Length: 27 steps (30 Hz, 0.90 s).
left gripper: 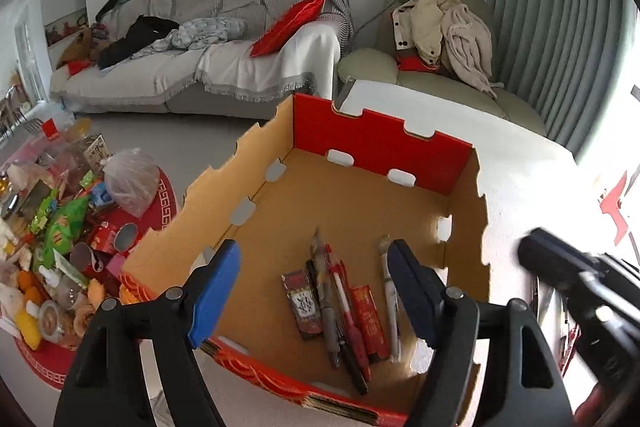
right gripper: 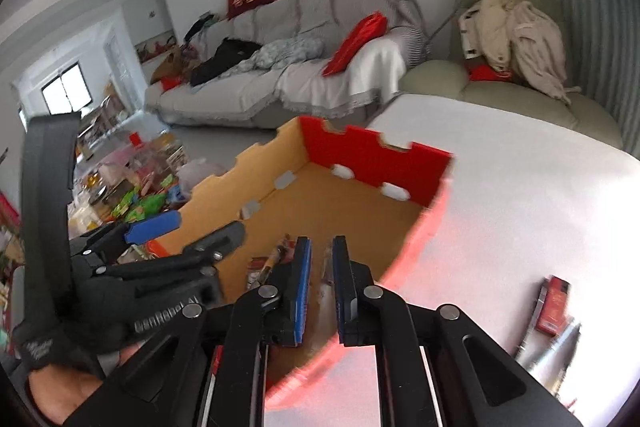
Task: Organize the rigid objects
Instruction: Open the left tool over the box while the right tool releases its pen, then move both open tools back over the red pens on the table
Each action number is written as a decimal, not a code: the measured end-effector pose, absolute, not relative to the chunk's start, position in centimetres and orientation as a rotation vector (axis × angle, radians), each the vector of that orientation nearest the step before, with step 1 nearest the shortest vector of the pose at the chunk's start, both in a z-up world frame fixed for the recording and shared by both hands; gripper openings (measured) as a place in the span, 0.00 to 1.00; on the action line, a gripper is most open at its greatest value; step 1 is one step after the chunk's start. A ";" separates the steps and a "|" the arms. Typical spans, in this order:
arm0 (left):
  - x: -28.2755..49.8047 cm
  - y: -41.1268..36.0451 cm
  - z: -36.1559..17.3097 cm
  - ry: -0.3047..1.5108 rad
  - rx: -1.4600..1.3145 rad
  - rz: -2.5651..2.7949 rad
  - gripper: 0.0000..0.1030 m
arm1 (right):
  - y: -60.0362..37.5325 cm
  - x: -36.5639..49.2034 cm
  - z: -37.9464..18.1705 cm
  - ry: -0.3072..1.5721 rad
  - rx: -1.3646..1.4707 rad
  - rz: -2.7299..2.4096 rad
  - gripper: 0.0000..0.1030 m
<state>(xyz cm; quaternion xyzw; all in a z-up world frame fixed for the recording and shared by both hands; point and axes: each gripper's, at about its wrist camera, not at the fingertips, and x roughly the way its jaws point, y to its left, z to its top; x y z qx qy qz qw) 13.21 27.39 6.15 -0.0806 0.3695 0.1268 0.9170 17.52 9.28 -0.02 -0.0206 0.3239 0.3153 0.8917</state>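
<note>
An open cardboard box point(left gripper: 372, 143) with red outer faces stands on a white table point(right gripper: 520, 207). On its floor lie several pens point(left gripper: 340, 307), a white pen point(left gripper: 392, 307) and two small red packets point(left gripper: 370, 323). My left gripper point(left gripper: 314, 255) hangs open over the box's near side with nothing between its blue pads; it also shows in the right wrist view point(right gripper: 208, 223). My right gripper point(right gripper: 322, 247) is shut above the box's near right corner, and I see nothing clearly held in it. One of its fingers point(left gripper: 540, 251) shows as a black blur to the right of the box.
A small red carton point(right gripper: 554, 305) and a silver pen point(right gripper: 556, 351) lie on the table right of the box. A low table crowded with snacks and jars point(left gripper: 60, 227) stands at the left. A grey sofa point(left gripper: 240, 67) and a green armchair point(left gripper: 440, 75) are behind.
</note>
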 end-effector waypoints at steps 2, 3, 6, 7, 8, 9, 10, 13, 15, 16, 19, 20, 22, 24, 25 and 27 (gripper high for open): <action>12.4 26.6 6.0 0.745 -0.183 0.231 0.76 | 7.2 16.9 -0.1 0.652 -0.021 0.617 0.11; 12.2 26.2 6.1 0.741 -0.186 0.223 0.76 | 5.9 16.4 -0.2 0.645 -0.009 0.602 0.11; 10.7 23.6 6.3 0.724 -0.175 0.181 0.76 | 1.4 14.6 -0.7 0.615 0.006 0.526 0.11; 10.4 22.7 6.5 0.719 -0.165 0.166 0.76 | -0.3 13.8 -1.1 0.612 0.013 0.488 0.11; 9.9 21.4 6.8 0.712 -0.149 0.146 0.76 | -2.0 13.1 -1.6 0.614 0.022 0.454 0.22; 9.5 20.0 7.0 0.703 -0.130 0.125 0.76 | -4.0 12.1 -2.3 0.621 0.032 0.410 0.39; 9.1 18.3 7.3 0.694 -0.108 0.096 0.76 | -5.3 11.5 -2.7 0.622 0.038 0.376 0.85; 7.8 13.3 7.7 0.674 -0.024 0.004 0.76 | -9.3 8.7 -4.2 0.586 0.030 0.268 0.95; 7.4 9.3 7.0 0.689 0.047 -0.066 0.76 | -11.3 7.9 -5.1 0.613 0.028 0.235 0.90; 7.4 7.9 6.7 0.697 0.072 -0.096 0.76 | -12.1 7.8 -5.4 0.628 0.036 0.227 0.89; 7.9 4.5 5.0 0.739 0.132 -0.162 0.76 | -13.6 7.3 -6.5 0.655 0.044 0.200 0.89; 8.4 3.7 4.2 0.762 0.141 -0.176 0.76 | -13.9 7.2 -6.9 0.668 0.049 0.199 0.89; 9.4 2.7 2.7 0.818 0.140 -0.199 0.76 | -14.1 7.0 -7.5 0.679 0.062 0.198 0.89; 10.2 2.0 1.6 0.859 0.139 -0.207 0.76 | -14.1 7.0 -8.0 0.691 0.048 0.184 0.89; 10.6 1.6 1.0 0.874 0.142 -0.210 0.76 | -13.7 7.3 -8.4 0.709 0.031 0.179 0.89; 11.0 0.9 0.0 0.892 0.167 -0.201 0.75 | -13.0 7.7 -9.1 0.722 0.005 0.166 0.89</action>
